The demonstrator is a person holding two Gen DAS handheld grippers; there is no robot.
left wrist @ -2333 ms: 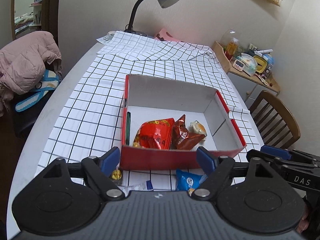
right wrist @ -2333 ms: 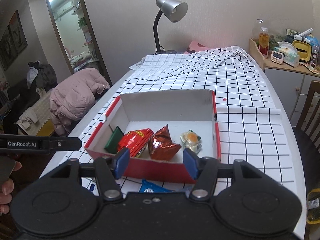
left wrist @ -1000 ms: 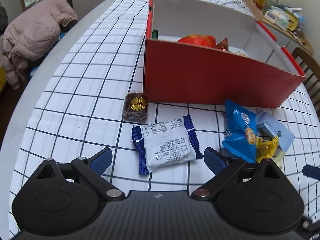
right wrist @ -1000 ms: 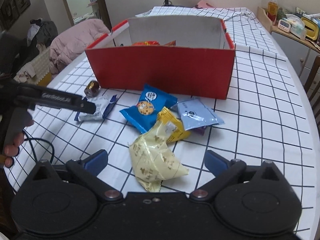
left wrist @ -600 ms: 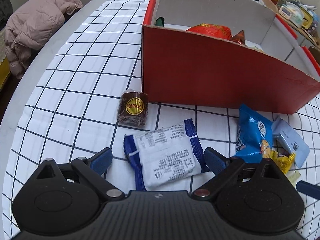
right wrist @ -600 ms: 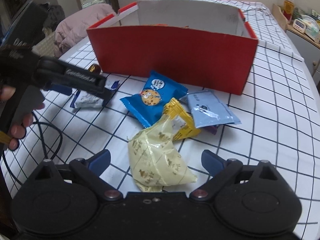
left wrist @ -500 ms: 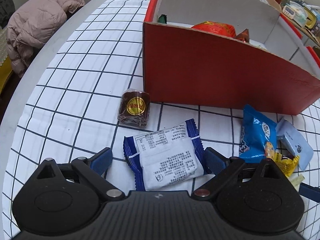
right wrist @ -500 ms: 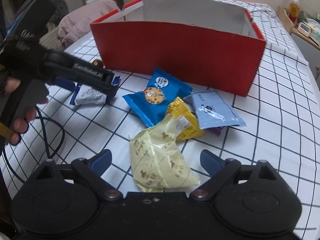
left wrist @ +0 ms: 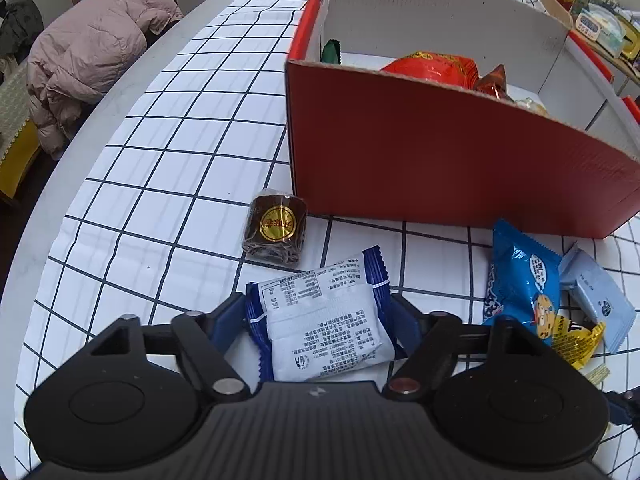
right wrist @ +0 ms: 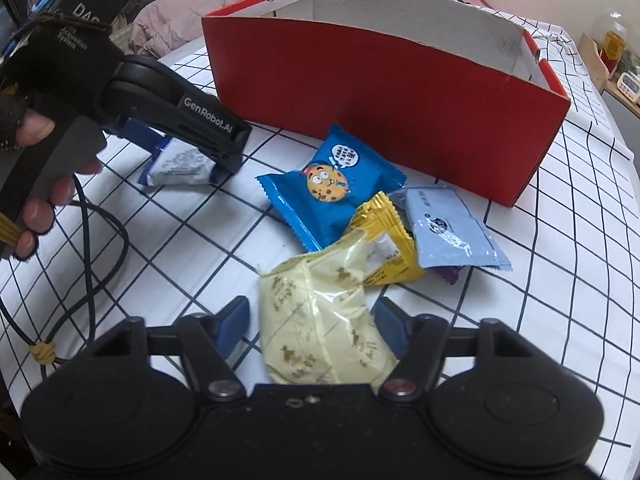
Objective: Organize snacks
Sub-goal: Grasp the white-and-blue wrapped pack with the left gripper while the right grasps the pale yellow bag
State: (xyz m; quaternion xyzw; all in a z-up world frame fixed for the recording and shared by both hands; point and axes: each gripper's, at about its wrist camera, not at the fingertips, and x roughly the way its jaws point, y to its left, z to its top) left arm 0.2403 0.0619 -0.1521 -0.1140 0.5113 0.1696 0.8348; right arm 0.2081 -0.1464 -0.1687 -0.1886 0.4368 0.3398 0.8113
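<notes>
My left gripper (left wrist: 318, 320) is shut on a white and dark blue snack packet (left wrist: 324, 320) that lies on the checked tablecloth; both blue fingers press its sides. It also shows in the right wrist view (right wrist: 180, 166). My right gripper (right wrist: 314, 316) has its fingers close on both sides of a pale yellow packet (right wrist: 320, 320), the right finger touching it. A red box (left wrist: 440, 152) with snacks inside stands just beyond. A blue cookie packet (right wrist: 330, 188), a yellow packet (right wrist: 384, 240) and a light blue packet (right wrist: 444, 232) lie in a pile before the box.
A round brown snack with a gold label (left wrist: 276, 226) lies by the box's near left corner. A pink jacket (left wrist: 88, 52) hangs on a chair past the table's left edge. A side cabinet with bottles (left wrist: 592, 20) stands at the far right. A cable (right wrist: 108, 240) trails under the left hand.
Both grippers came down from above the box to the table. Their fingers closed in, the left onto the white and blue packet, the right around the pale yellow packet.
</notes>
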